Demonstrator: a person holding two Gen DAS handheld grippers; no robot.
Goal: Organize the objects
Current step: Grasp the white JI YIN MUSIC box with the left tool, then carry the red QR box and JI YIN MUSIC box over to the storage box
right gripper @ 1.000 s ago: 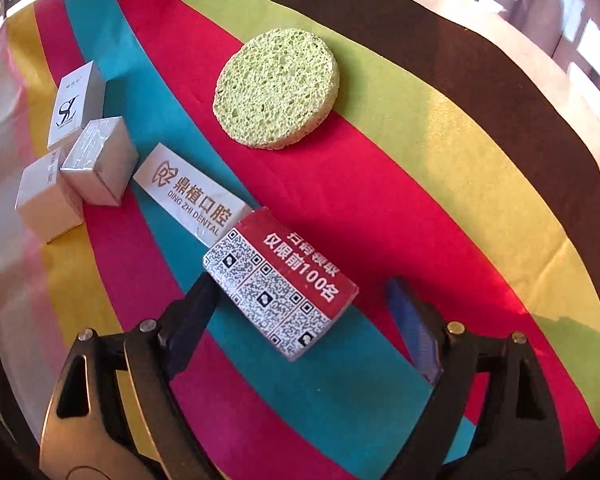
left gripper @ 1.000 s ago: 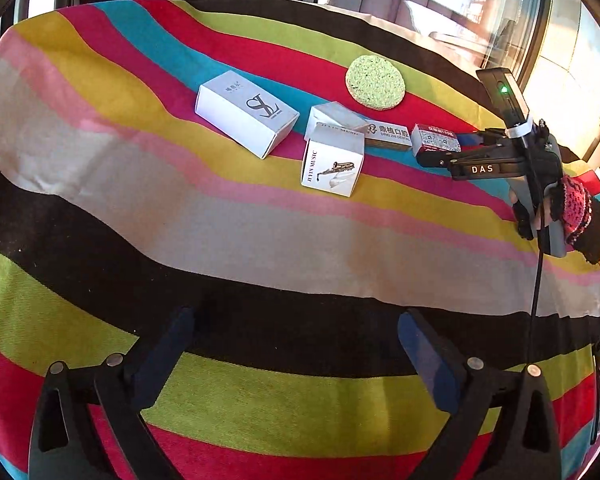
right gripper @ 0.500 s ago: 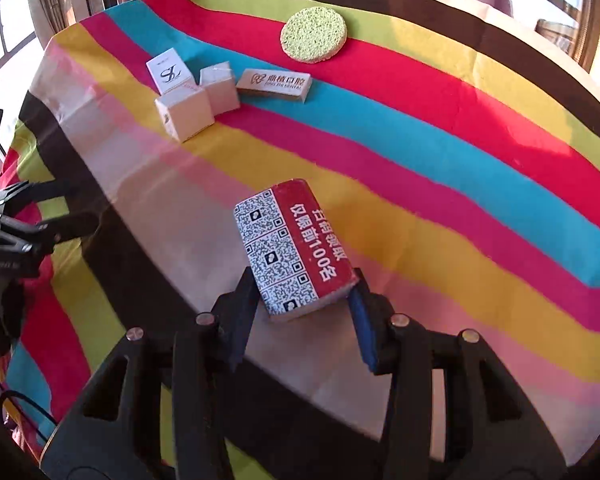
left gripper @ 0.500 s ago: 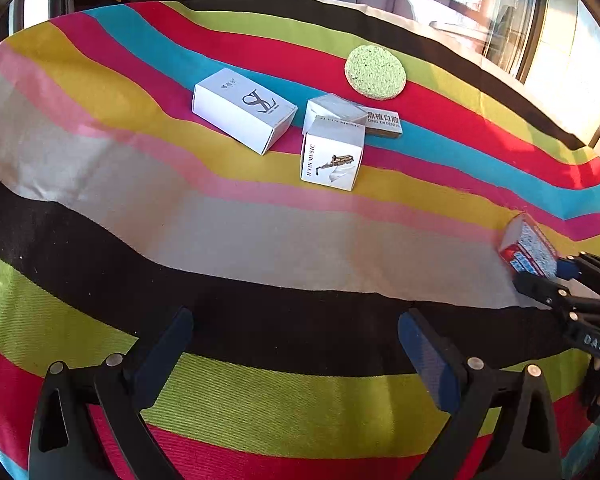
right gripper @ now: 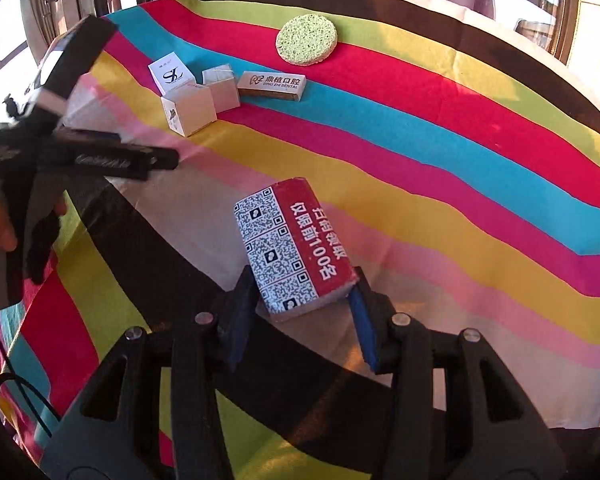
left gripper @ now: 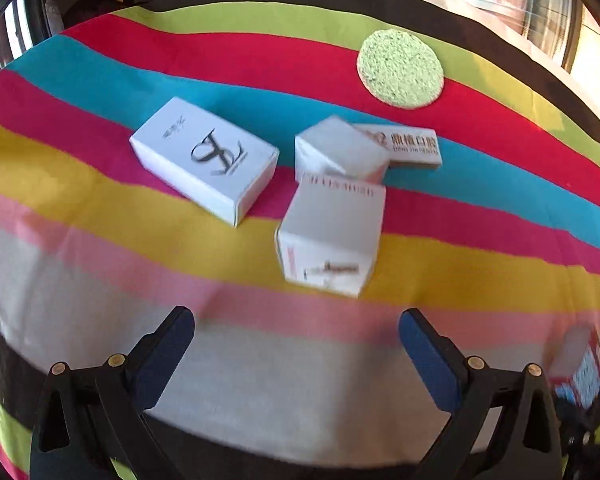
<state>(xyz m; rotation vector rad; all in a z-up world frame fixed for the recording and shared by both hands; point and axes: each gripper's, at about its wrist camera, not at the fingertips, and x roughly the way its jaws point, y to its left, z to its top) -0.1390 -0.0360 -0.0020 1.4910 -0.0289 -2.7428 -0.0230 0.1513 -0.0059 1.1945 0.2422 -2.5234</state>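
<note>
My right gripper [right gripper: 300, 304] is shut on a red and white QR-code packet [right gripper: 294, 244], held above the near part of the striped tablecloth [right gripper: 440, 148]; the packet also shows in the left wrist view [left gripper: 580, 368] at the far right. My left gripper [left gripper: 296, 344] is open and empty, just short of a white music box [left gripper: 328, 236]. Behind it lie a small white box [left gripper: 336, 148], a dental box [left gripper: 412, 146] and a white SL box [left gripper: 204, 158]. A round green sponge [left gripper: 400, 68] lies farther back.
The left gripper [right gripper: 100, 160] and the hand holding it show at the left of the right wrist view. The boxes [right gripper: 188, 108] and the sponge [right gripper: 306, 40] sit at the far side. Windows stand beyond the table's far edge.
My left gripper has moved forward toward the white boxes, which now look much closer. My right gripper still holds the red packet, drawn back to the near side of the table.
</note>
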